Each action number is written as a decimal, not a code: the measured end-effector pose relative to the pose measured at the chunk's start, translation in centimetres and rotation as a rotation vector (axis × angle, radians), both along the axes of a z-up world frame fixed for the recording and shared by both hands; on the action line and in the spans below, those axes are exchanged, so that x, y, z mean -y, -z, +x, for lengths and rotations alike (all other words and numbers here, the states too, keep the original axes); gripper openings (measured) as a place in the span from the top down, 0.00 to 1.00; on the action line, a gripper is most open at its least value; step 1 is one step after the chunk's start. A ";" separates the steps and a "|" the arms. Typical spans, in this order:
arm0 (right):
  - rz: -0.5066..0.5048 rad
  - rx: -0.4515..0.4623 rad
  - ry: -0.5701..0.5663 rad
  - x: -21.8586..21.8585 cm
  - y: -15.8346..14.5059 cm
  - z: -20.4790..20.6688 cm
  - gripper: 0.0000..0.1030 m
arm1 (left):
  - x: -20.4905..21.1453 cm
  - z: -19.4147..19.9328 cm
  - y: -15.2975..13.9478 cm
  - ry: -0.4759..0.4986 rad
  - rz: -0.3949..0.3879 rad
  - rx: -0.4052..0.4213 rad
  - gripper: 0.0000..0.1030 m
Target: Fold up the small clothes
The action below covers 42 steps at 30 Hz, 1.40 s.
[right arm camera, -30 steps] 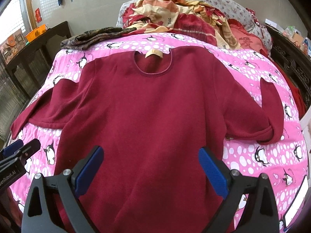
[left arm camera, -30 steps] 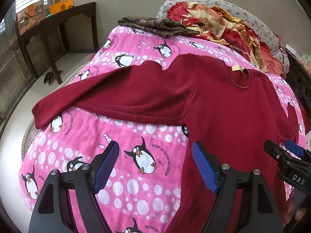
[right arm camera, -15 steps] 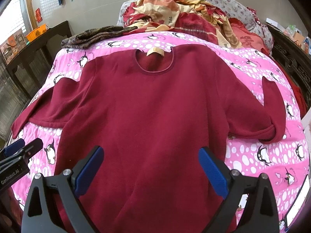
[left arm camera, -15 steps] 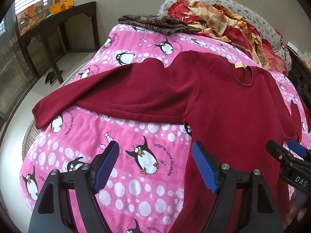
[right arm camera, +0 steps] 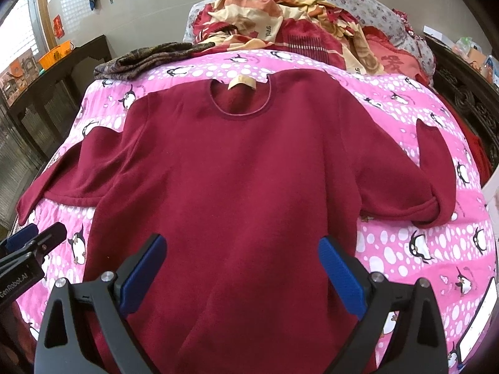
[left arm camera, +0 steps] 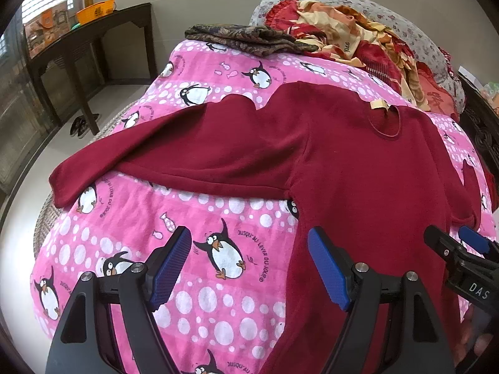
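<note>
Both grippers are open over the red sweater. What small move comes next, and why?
Probably carry the left gripper out to the left sleeve's cuff: the red sweater lies flat and unfolded, that sleeve stretches straight out, and both the left gripper and the right gripper hold nothing.

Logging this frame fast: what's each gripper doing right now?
Left gripper: open, holding nothing, over the blanket beside the sweater.
Right gripper: open, holding nothing, over the sweater.
</note>
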State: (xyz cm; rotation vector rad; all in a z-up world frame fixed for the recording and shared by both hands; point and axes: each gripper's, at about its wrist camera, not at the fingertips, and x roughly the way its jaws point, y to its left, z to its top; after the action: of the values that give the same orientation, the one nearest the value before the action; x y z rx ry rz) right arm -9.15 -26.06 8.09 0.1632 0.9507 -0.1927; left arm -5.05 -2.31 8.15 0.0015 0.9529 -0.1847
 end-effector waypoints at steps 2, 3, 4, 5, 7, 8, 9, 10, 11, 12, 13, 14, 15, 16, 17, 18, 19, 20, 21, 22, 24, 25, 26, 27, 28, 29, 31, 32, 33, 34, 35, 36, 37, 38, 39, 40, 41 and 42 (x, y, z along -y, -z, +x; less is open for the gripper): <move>-0.003 0.000 -0.001 0.0 0.0 0.0 0.03 | 0.1 0.0 -0.1 0.000 0.007 0.003 0.42; -0.005 0.001 -0.003 0.0 -0.1 0.0 0.03 | 0.1 0.0 -0.2 -0.001 0.011 0.004 0.42; -0.008 0.002 -0.004 0.0 -0.2 -0.1 0.03 | 0.0 0.0 -0.3 -0.003 0.015 0.005 0.42; -0.010 0.002 -0.005 0.0 -0.2 0.0 0.03 | -0.2 0.0 -0.4 -0.007 0.014 0.005 0.42; -0.012 0.003 -0.007 0.0 -0.3 0.0 0.03 | -0.5 0.0 -0.6 -0.014 0.013 0.002 0.42; -0.012 0.002 -0.007 -0.1 -0.3 0.0 0.03 | -0.7 0.1 -0.7 -0.015 0.014 0.000 0.42; -0.011 -0.001 -0.007 0.0 -0.4 0.0 0.03 | -0.8 0.1 -0.8 -0.014 0.015 -0.001 0.42; -0.006 -0.007 -0.011 0.0 -0.5 0.0 0.03 | -1.0 0.1 -1.0 -0.013 0.018 0.002 0.42; -0.005 -0.009 -0.014 -0.2 -0.6 0.1 0.03 | -1.2 0.0 -1.3 -0.016 0.024 0.007 0.42; -0.006 -0.010 -0.017 -0.2 -0.9 0.1 0.03 | -1.3 0.0 -1.5 -0.019 0.026 0.010 0.42; -0.010 -0.007 -0.017 -0.3 -1.1 0.1 0.03 | -1.7 0.0 -1.8 -0.025 0.022 0.012 0.42; -0.016 -0.004 -0.017 -0.4 -1.4 0.0 0.03 | -2.0 0.0 -2.0 -0.029 0.016 0.013 0.42; -0.019 -0.004 -0.016 -0.5 -1.7 0.0 0.03 | -2.3 0.0 -2.2 -0.036 0.011 0.013 0.42; -0.017 -0.004 -0.015 -0.5 -1.9 0.0 0.03 | -2.7 -0.2 -2.6 -0.047 0.003 0.012 0.42; -0.011 -0.009 -0.013 -0.4 -2.1 -0.1 0.03 | -3.0 -0.2 -2.8 -0.052 -0.001 0.011 0.42; -0.004 -0.014 -0.010 -0.4 -2.3 -0.2 0.03 | -3.5 -0.4 -3.2 -0.057 -0.003 0.016 0.42; 0.005 -0.018 -0.013 -0.4 -2.6 -0.3 0.03 | -3.8 -0.5 -3.5 -0.063 0.003 0.023 0.42; 0.008 -0.019 -0.017 -0.5 -2.8 -0.3 0.03 | -4.1 -0.5 -3.7 -0.071 0.013 0.030 0.42; 0.004 -0.019 -0.025 -0.6 -3.1 -0.4 0.03 | -4.2 -0.5 -3.9 -0.076 0.021 0.034 0.42; -0.003 -0.020 -0.031 -0.8 -3.4 -0.4 0.03 | -4.6 -0.5 -4.1 -0.086 0.032 0.040 0.42; -0.015 -0.027 -0.059 -1.3 -3.9 -0.4 0.03 | -5.4 -0.6 -4.5 -0.112 0.034 0.043 0.42; -0.018 -0.028 -0.073 -1.6 -4.1 -0.4 0.03 | -6.0 -0.7 -4.8 -0.127 0.024 0.043 0.42; -0.026 -0.028 -0.088 -1.9 -4.3 -0.4 0.03 | -6.4 -0.7 -4.9 -0.137 0.020 0.042 0.42; -0.038 -0.028 -0.103 -2.3 -4.5 -0.3 0.03 | -6.8 -0.8 -5.0 -0.148 0.018 0.043 0.42; -0.046 -0.027 -0.113 -2.5 -4.6 -0.3 0.03 | -7.3 -0.8 -5.1 -0.164 0.019 0.044 0.42; -0.052 -0.028 -0.130 -2.9 -4.8 -0.2 0.03 | -7.5 -0.9 -5.2 -0.170 0.019 0.044 0.42; -0.056 -0.029 -0.149 -3.4 -4.8 -0.2 0.03 | -8.0 -0.9 -5.3 -0.178 0.022 0.042 0.42; -0.057 -0.028 -0.153 -3.6 -4.8 0.0 0.03 | -8.2 -0.9 -5.3 -0.179 0.028 0.042 0.42; -0.057 -0.027 -0.156 -3.8 -4.8 0.0 0.03 | -8.3 -0.8 -5.4 -0.178 0.033 0.041 0.42; -0.055 -0.025 -0.158 -3.9 -4.7 0.0 0.03 | -8.5 -0.7 -5.5 -0.176 0.041 0.040 0.42; -0.051 -0.023 -0.158 -4.0 -4.6 0.0 0.03 | -8.6 -0.6 -5.5 -0.173 0.043 0.039 0.42; -0.048 -0.021 -0.156 -4.0 -4.5 0.0 0.03 | -8.7 -0.5 -5.6 -0.170 0.044 0.038 0.42; -0.044 -0.020 -0.150 -4.0 -4.4 0.0 0.03 | -8.8 -0.3 -5.6 -0.164 0.045 0.035 0.42; -0.039 -0.020 -0.143 -4.0 -4.3 0.0 0.03 | -8.9 -0.1 -5.7 -0.156 0.046 0.032 0.42; -0.035 -0.019 -0.138 -3.9 -4.2 0.0 0.03 | -9.1 0.2 -5.8 -0.146 0.045 0.033 0.42; -0.032 -0.019 -0.132 -3.8 -4.1 -0.1 0.03 | -9.2 0.3 -5.9 -0.141 0.043 0.034 0.42; -0.030 -0.019 -0.121 -3.7 -3.9 -0.1 0.03 | -9.4 0.5 -6.0 -0.130 0.040 0.035 0.42; -0.031 -0.021 -0.109 -3.6 -3.7 -0.1 0.03 | -9.7 0.8 -6.0 -0.119 0.035 0.032 0.42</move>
State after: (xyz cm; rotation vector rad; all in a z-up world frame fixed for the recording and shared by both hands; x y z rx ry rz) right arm -9.27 -22.50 11.77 0.0809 0.9738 -0.1088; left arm -4.29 7.38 14.13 -0.0198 0.9217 -0.0576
